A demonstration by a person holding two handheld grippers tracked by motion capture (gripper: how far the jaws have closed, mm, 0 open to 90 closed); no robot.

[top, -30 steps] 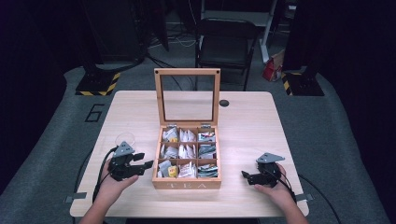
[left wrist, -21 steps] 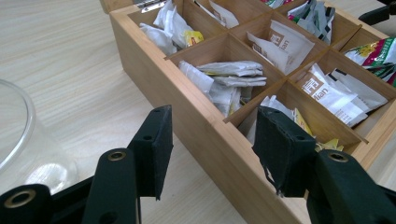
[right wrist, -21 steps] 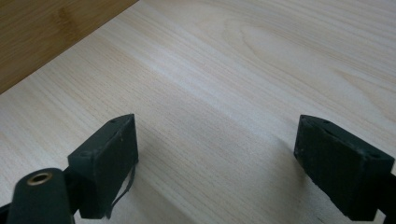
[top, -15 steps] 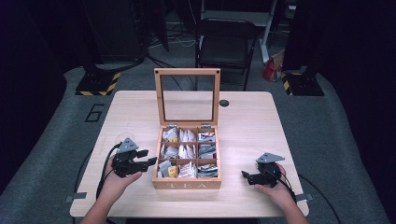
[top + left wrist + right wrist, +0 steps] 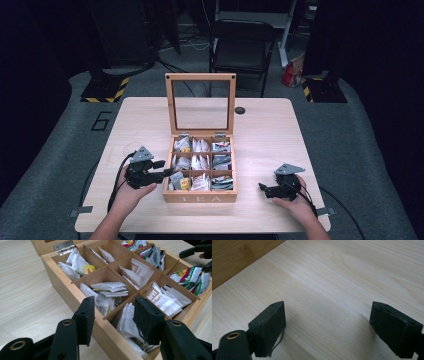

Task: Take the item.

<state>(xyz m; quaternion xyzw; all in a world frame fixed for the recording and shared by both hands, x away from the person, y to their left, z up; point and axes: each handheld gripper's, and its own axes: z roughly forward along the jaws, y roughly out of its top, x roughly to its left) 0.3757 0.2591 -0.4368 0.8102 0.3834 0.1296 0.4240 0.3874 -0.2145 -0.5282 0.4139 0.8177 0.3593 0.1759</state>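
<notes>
Nine compartments divide the wooden tea box (image 5: 200, 196), which I see standing near the front edge of the table (image 5: 265, 132), about midway between its left and right edges. Its glass-paned lid (image 5: 201, 102) stands upright at the back, and "TEA" is cut into the front wall. Every compartment holds paper tea sachets (image 5: 109, 287), white ones and a few with green and red print.

My left gripper (image 5: 159, 170) sits at the box's left wall, near its front left corner; in the left gripper view its jaws are spread, one outside the wall and one over the front left compartment, pinching nothing. My right gripper (image 5: 263, 188) rests low over bare wood towards the front right corner of the table, well apart from the box, jaws spread wide with nothing between them.

The table is pale, light-grained wood with rounded corners and a small dark round fitting (image 5: 240, 110) near its back edge. Around it the room is dim: grey carpet, a black folding chair (image 5: 243, 44) beyond the back edge, yellow-and-black striped stand bases (image 5: 105, 90) to either side, and loose cables on the floor.
</notes>
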